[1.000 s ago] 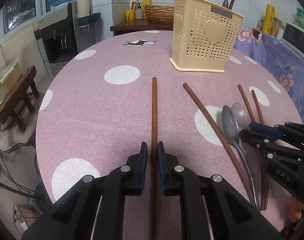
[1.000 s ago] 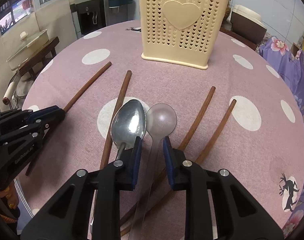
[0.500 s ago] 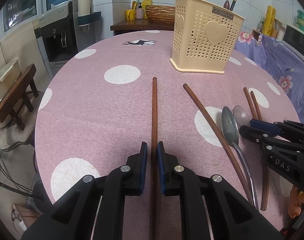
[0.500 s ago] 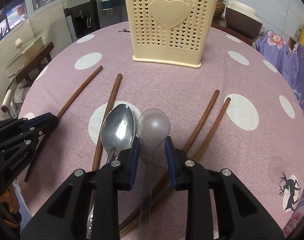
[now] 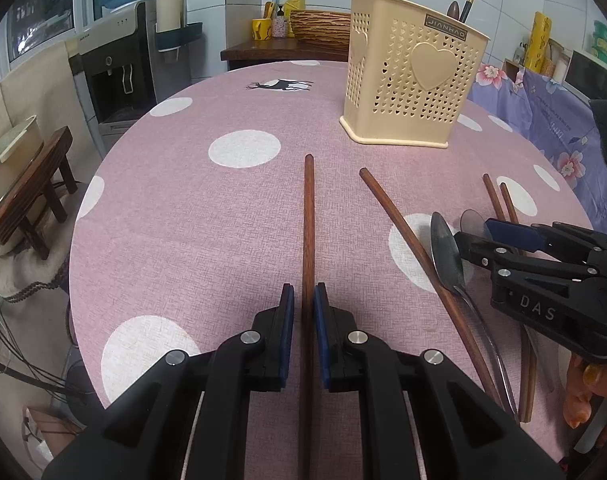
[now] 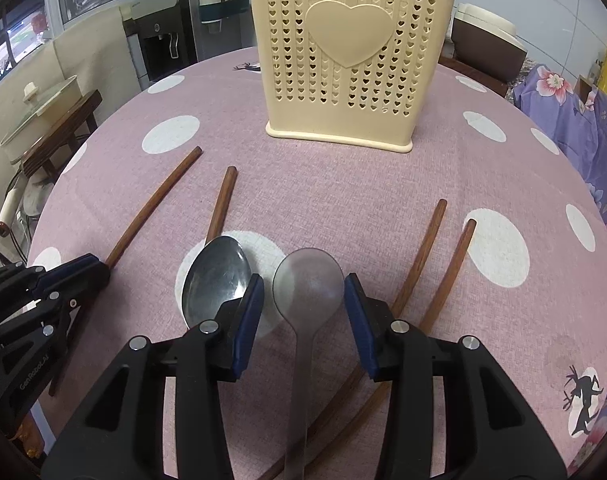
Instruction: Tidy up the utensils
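While the left gripper (image 5: pixel 303 310) is clamped on a wooden chopstick (image 5: pixel 308 216) lying flat on the pink polka-dot tablecloth (image 5: pixel 191 216), the right gripper (image 6: pixel 303 312) is lining up on the clear plastic spoon (image 6: pixel 307 284). Its jaws have just been opening and now stand apart on either side of the spoon's bowl, apparently without touching it. Just left of that lies a steel spoon (image 6: pixel 215 276); a pair of chopsticks (image 6: pixel 443 256) lies to the right. Judging by this, the pick-up step is in hand: next the right jaws need to close on the spoon's narrow neck, then each piece must be lifted into the cream perforated holder (image 6: pixel 347 60) at the far side.
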Tool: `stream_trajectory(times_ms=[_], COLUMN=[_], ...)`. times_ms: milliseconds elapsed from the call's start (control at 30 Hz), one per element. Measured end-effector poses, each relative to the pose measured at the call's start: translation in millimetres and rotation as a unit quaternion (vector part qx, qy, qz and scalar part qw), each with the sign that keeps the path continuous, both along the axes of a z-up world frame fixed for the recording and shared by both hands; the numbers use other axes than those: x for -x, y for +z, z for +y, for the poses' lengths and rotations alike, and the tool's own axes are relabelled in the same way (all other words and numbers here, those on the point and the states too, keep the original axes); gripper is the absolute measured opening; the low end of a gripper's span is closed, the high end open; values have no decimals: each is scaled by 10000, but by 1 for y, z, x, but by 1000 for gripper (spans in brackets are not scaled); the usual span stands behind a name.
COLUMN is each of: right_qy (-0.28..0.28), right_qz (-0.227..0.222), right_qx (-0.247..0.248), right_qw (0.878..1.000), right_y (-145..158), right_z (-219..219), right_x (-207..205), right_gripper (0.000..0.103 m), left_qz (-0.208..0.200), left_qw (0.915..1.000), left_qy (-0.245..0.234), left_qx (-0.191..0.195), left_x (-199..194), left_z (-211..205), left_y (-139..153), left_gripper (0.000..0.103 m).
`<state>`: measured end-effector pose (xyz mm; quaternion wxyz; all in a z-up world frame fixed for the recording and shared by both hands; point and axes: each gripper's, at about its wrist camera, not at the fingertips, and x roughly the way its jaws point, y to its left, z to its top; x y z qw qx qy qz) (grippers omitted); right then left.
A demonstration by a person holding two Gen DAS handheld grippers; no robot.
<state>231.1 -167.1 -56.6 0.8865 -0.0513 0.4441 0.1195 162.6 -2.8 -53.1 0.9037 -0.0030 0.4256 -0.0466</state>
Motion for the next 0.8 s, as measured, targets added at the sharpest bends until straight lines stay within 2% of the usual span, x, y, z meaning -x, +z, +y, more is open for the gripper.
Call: stream_trajectory(times_ms=[67,167,267,400,433,500,600,800], right_qy=[-12,-34,-106,-182,-204,-230,-236,-262], right_qz=[-5,30,96,-16,-46,-104,-245,-413], right_qx=[-9,-160,-392,-522,-566,-621,-637,-685], right_qw=[10000,9999,9991,9985,9982,9978,9974,9965], right_y=[0,1,2,8,10,15,24,35], right_z=[-1,-6,-13,-20,-22,-24,-26,-31], right_x=[1,0,-1,3,4,6,11,17], right_gripper=[37,37,37,37,37,37,37,37], left_qz=[50,191,198,71,50,104,350,452], left_qw=[10000,9993,9995,9996,9994,9988,9982,9973], left_qy=[-18,-90,-156,-254,-304,-374,-409,-378], left_qx=[30,312,166,-47,-163,-305,-267,-439], left_x=[-2,-9,-21,-38,-43,-54,-75,-95], left_z=[0,3,0,-7,-10,-16,-18,-20], left_y=[1,2,3,13,14,14,7,3], left_gripper=[12,12,16,44,47,47,46,36])
